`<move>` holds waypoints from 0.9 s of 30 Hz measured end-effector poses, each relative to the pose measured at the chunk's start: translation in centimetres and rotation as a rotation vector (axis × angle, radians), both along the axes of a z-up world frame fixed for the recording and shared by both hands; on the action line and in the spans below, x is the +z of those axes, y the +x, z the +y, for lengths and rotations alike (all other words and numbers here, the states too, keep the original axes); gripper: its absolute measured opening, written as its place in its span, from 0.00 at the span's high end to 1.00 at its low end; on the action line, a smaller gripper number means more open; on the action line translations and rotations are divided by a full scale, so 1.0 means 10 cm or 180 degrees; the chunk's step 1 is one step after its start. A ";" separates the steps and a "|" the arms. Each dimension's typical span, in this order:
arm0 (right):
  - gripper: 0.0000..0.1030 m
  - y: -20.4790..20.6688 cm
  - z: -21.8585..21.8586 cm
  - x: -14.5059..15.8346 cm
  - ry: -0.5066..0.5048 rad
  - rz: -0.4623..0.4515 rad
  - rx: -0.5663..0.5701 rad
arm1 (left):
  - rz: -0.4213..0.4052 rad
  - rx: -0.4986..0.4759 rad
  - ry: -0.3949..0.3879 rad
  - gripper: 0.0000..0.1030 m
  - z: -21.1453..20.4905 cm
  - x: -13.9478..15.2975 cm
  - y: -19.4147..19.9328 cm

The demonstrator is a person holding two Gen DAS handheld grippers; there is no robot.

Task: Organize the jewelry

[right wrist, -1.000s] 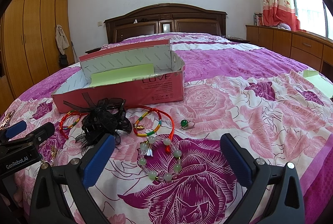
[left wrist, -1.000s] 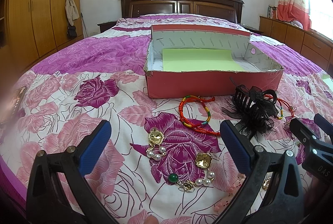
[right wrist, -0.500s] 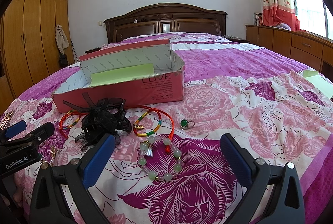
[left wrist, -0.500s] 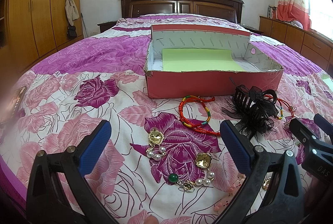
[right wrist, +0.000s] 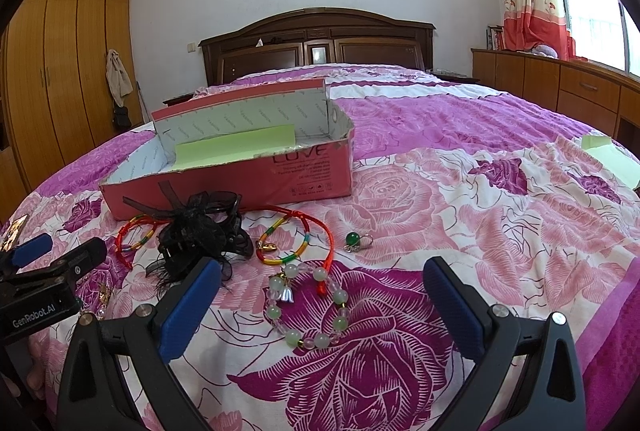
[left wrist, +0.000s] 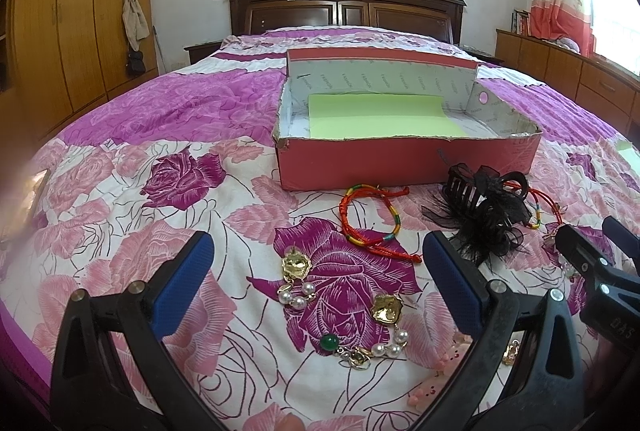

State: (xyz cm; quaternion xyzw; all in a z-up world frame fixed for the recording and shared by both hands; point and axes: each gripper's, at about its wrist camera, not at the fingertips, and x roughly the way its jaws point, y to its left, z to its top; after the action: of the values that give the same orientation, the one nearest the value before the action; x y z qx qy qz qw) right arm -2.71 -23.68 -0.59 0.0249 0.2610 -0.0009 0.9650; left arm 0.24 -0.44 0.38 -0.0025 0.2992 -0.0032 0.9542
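An open red box [left wrist: 400, 167] with a green sheet inside lies on the bed; it also shows in the right wrist view [right wrist: 248, 183]. In front of it lie a red string bracelet [left wrist: 370, 219], a black hair claw [left wrist: 484, 211], gold pearl earrings [left wrist: 298, 275] and a green-stone ring [left wrist: 330, 343]. My left gripper [left wrist: 316, 283] is open above the earrings. My right gripper [right wrist: 320, 303] is open above a green bead bracelet [right wrist: 308, 307]. A second string bracelet [right wrist: 296, 243] and a green ring [right wrist: 356, 241] lie beyond it.
The floral purple bedspread [right wrist: 500, 211] covers the whole bed. A wooden headboard [right wrist: 316, 47] stands at the far end, wardrobes [left wrist: 60, 31] on the left, low cabinets [right wrist: 560, 87] on the right. A green paper [right wrist: 608, 155] lies at the bed's right edge.
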 end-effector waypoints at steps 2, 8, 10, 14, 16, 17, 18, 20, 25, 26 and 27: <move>0.00 -0.01 0.02 -0.01 0.0006 0.0002 -0.0006 | 0.0004 -0.0018 -0.0006 0.05 -0.01 0.04 -0.02; 0.00 0.03 -0.05 0.05 0.0064 0.0040 -0.0015 | 0.0040 -0.0068 0.0010 0.05 -0.05 0.05 0.01; 0.00 0.02 -0.08 0.07 0.0118 0.0064 -0.0028 | 0.0047 -0.0088 -0.0008 0.05 -0.04 0.06 0.01; 0.03 0.04 -0.13 0.05 0.0198 0.0143 -0.0002 | 0.0063 -0.0103 -0.0013 0.05 -0.04 0.05 0.01; 0.12 0.07 -0.13 0.02 0.0205 0.0216 0.0001 | 0.0080 -0.0107 -0.0010 0.05 -0.03 0.04 0.02; 0.18 0.09 -0.13 0.01 0.0205 0.0263 -0.0001 | 0.0085 -0.0109 -0.0012 0.05 -0.03 0.03 0.01; 0.21 0.11 -0.13 -0.01 0.0211 0.0308 0.0001 | 0.0090 -0.0111 -0.0015 0.05 -0.03 0.03 0.02; 0.34 0.13 -0.12 -0.05 0.0230 0.0384 0.0009 | 0.0089 -0.0115 -0.0017 0.06 -0.03 0.03 0.02; 0.49 0.18 -0.11 -0.13 0.0250 0.0545 0.0050 | 0.0110 -0.0152 -0.0043 0.06 -0.03 0.01 0.01; 0.55 0.19 -0.12 -0.15 0.0255 0.0578 0.0041 | 0.0121 -0.0162 -0.0057 0.06 -0.03 0.01 0.01; 0.57 0.19 -0.12 -0.15 0.0270 0.0595 0.0040 | 0.0132 -0.0175 -0.0071 0.07 -0.02 0.01 0.01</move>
State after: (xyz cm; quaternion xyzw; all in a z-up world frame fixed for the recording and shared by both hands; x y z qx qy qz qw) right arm -0.79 -24.91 -2.11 0.0639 0.3499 0.0139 0.9345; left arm 0.29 -0.65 0.49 -0.0051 0.3188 -0.0327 0.9472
